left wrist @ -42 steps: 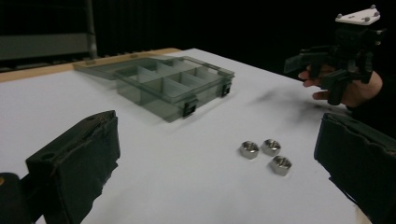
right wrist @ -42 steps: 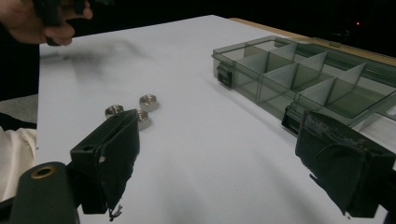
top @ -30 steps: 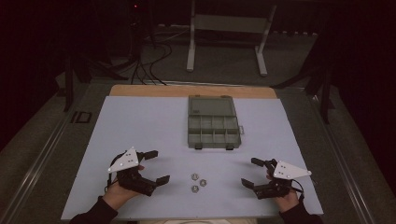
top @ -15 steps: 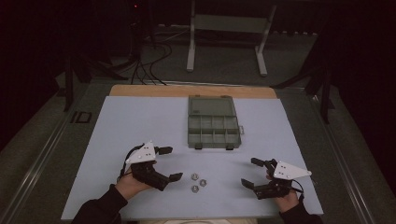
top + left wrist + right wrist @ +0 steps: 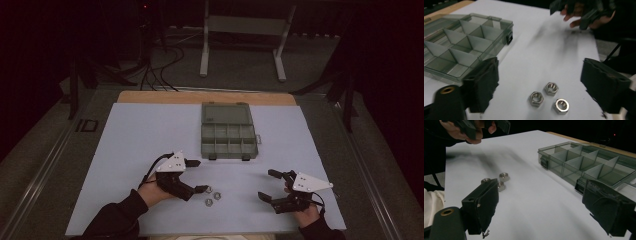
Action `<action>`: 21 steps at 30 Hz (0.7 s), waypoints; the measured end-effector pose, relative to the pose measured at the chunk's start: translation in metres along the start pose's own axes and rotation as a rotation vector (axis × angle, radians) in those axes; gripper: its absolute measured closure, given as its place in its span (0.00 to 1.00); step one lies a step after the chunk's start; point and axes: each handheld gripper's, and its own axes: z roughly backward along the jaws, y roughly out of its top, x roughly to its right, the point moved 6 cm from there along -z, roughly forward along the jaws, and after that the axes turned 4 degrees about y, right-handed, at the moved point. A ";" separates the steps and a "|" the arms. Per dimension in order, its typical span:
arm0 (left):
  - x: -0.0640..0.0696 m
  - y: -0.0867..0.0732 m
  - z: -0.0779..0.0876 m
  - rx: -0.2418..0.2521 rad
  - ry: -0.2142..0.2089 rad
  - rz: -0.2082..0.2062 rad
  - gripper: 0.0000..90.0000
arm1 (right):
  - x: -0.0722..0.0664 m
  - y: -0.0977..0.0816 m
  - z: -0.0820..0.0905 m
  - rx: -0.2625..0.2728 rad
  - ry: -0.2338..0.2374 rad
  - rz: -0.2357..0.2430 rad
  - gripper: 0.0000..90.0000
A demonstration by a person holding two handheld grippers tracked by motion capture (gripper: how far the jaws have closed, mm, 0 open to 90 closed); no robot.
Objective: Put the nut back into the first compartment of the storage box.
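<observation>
A wide white sheet [image 5: 150, 130] covers the table [image 5: 200, 97], and on it, toward the far edge, sits a clear grey compartment box [image 5: 228, 131] with its lid folded back and its divided cells bare. Taking the box as the marker, everything else lies on the person's side of it. The left gripper [image 5: 200, 176], held in a dark-sleeved hand, sits just off the box's near left corner with its jaws pointing toward the middle of the sheet; they have just been closing but stand released, wide apart and pressing on nothing. The right gripper [image 5: 269, 185] rests off the box's near right corner, well apart from the left one, its jaws likewise spread with only bare sheet between them. Smallest of all are three metal hex nuts [image 5: 213, 195], clustered flat on the sheet in front of the box's near edge, between the two grippers and much closer to the left one, whose near jaw tip is just beside the cluster. In the left gripper view the nuts [image 5: 547, 97] lie ahead of the black pads [image 5: 482, 83], between them and untouched; in the right gripper view the nuts [image 5: 500, 180] lie beyond the jaw at the left.
</observation>
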 end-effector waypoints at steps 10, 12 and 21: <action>0.003 -0.004 -0.016 -0.080 0.005 -0.020 0.43 | 0.000 0.000 0.000 0.002 0.008 -0.004 0.15; 0.004 -0.006 -0.020 -0.107 0.003 -0.013 0.48 | 0.000 0.000 0.000 0.002 0.008 -0.003 0.15; 0.009 -0.021 -0.035 -0.211 -0.023 -0.017 0.59 | -0.001 0.000 0.000 0.001 0.008 -0.003 0.15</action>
